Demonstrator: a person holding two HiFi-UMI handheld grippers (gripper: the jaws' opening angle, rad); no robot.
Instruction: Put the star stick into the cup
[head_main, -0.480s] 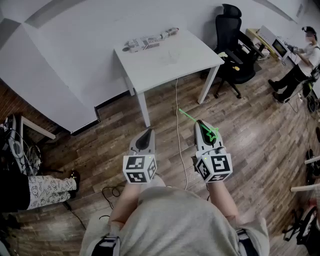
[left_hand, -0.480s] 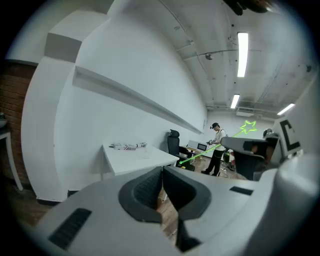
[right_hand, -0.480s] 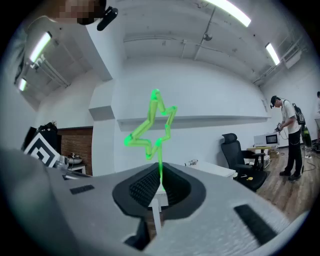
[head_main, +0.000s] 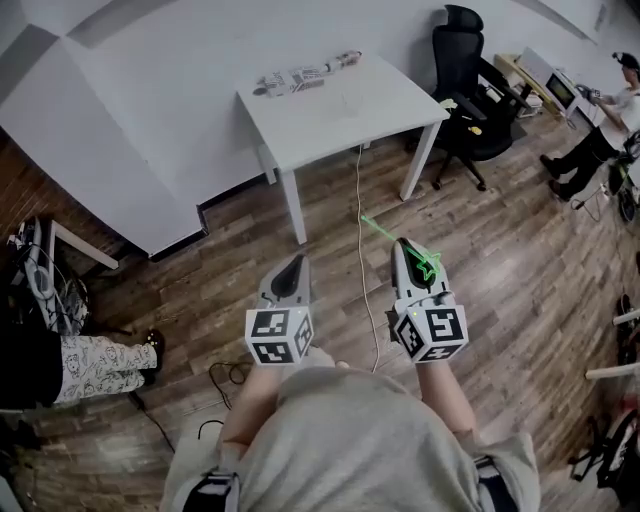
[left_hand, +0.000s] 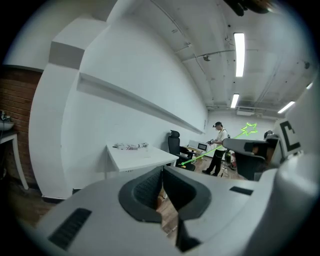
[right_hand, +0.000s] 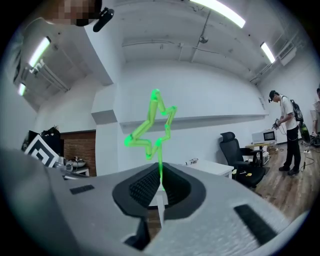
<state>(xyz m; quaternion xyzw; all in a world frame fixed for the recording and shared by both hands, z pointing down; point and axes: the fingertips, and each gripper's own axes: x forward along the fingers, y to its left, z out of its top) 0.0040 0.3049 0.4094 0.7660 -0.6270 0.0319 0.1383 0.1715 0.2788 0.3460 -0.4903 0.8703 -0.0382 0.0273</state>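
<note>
My right gripper (head_main: 402, 246) is shut on the green star stick (head_main: 428, 266). The star end sits over the gripper's body, and the thin tail pokes forward and left above the floor. In the right gripper view the star (right_hand: 151, 125) rises above the closed jaws of the right gripper (right_hand: 160, 187). My left gripper (head_main: 295, 263) hangs beside it, shut, with nothing in its jaws (left_hand: 162, 172). Both are held over the wooden floor, well short of the white table (head_main: 400, 105). A faint clear cup (head_main: 351, 103) seems to stand on the table; it is hard to make out.
A patterned roll (head_main: 300, 78) lies at the table's far edge. A black office chair (head_main: 470, 95) stands to its right. A white cable (head_main: 361, 260) runs across the floor between the grippers. One person stands at far right (head_main: 600, 135); another's legs show at left (head_main: 95, 365).
The table has shifted slightly in the head view. Both grippers hold the same pose, and the star stick stays in the right one.
</note>
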